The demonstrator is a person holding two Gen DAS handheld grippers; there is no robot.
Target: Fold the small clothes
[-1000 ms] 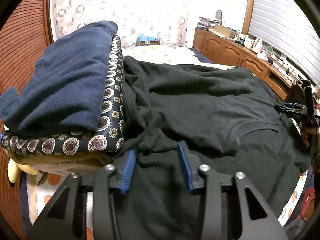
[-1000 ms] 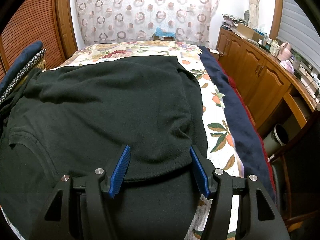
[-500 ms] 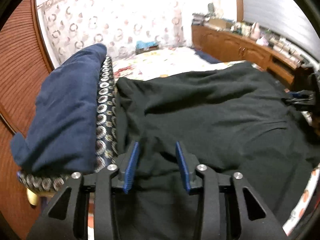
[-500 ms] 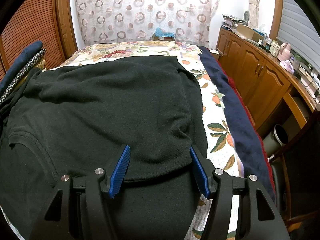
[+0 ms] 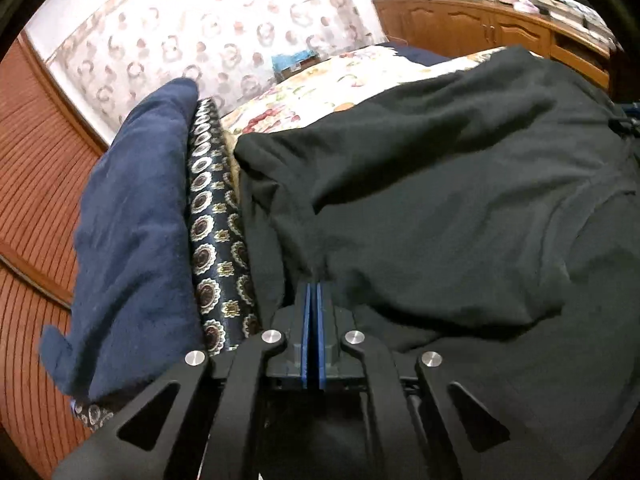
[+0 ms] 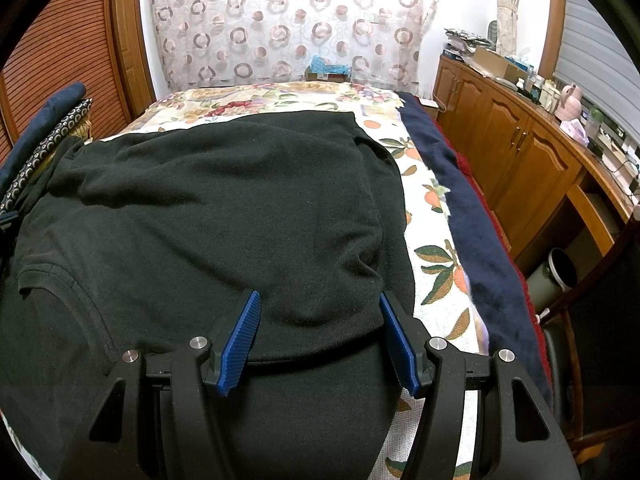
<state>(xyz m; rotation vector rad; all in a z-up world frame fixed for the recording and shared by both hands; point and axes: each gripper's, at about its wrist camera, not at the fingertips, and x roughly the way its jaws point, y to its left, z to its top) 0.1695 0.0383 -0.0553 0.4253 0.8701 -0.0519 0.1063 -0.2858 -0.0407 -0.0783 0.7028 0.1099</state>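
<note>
A black shirt (image 5: 440, 200) lies spread over the bed, rumpled along its left side. My left gripper (image 5: 314, 286) is shut, its blue pads pressed together on a pinch of the shirt's cloth near the left edge, with creases running into the tips. In the right wrist view the same black shirt (image 6: 200, 220) fills the middle. My right gripper (image 6: 318, 300) stands open just above a folded-over hem at the shirt's near right side, with nothing pressed between its fingers.
A stack of folded clothes, a navy fleece (image 5: 132, 220) on a patterned cloth (image 5: 208, 240), sits left of the shirt. The floral bedsheet (image 6: 432, 272) and a navy blanket (image 6: 472, 232) border the right. Wooden cabinets (image 6: 520, 152) and a bin (image 6: 556, 280) stand beyond.
My left gripper has rolled, slid sideways over the shirt and shut its jaws on the black cloth. The right gripper has stayed still and open.
</note>
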